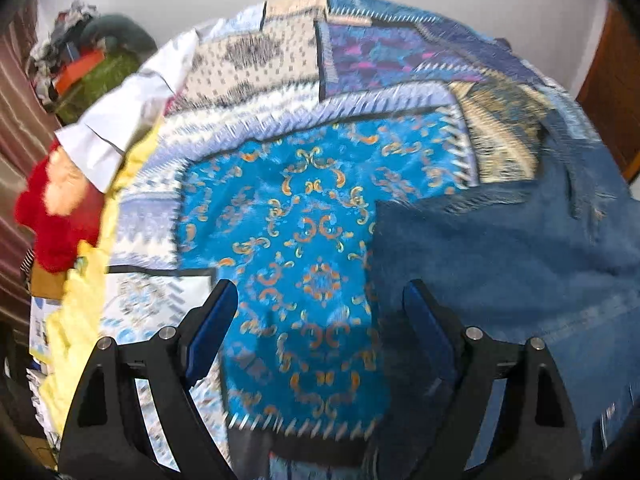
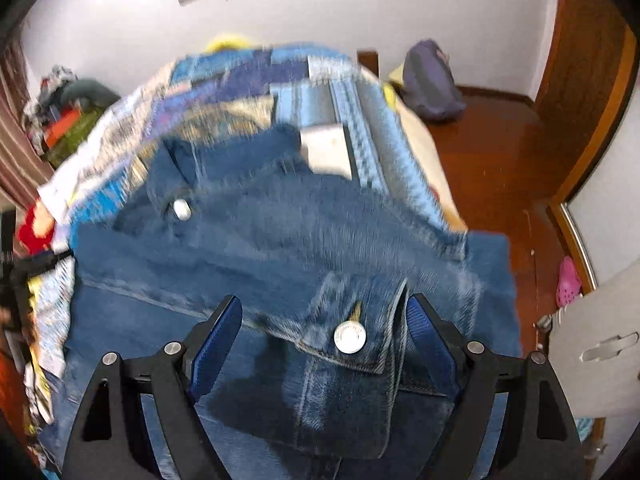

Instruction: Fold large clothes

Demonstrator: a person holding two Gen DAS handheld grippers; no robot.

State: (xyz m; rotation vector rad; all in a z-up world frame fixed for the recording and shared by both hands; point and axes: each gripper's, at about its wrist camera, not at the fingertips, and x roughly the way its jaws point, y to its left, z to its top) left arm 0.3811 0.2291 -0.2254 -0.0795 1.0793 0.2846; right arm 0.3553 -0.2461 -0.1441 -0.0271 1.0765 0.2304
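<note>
On my left wrist view, the left gripper (image 1: 320,304) hangs with its blue-padded fingers (image 1: 216,320) spread wide and nothing between them. Below them I see the patchwork quilt (image 1: 304,216) that covers the bed, its bright blue panel with orange scrollwork right under the gap. The denim jacket (image 1: 500,264) lies on the quilt toward the bed's right side, its near edge reaching just under my right-hand finger. Along the bed's left edge sit a white cloth (image 1: 120,120), a yellow cloth (image 1: 80,320) and a red plush toy (image 1: 56,216). Beyond the far-left corner I make out a heap of clothes (image 1: 92,52) against the wall. The picture is motion-blurred.

On my right wrist view, the right gripper (image 2: 324,316) is also wide open and grips nothing. The denim jacket (image 2: 280,232) fills the near part of the bed, and a flap with a metal button (image 2: 349,337) lies between the fingers (image 2: 424,328), nearer the right one; whether that finger touches the denim, I cannot tell. A second button (image 2: 182,209) shows farther up the jacket. The wooden floor (image 2: 492,152) runs along the bed's right edge, with a purple bag (image 2: 430,80) at the wall and a pink shoe (image 2: 568,280) near the door.
</note>
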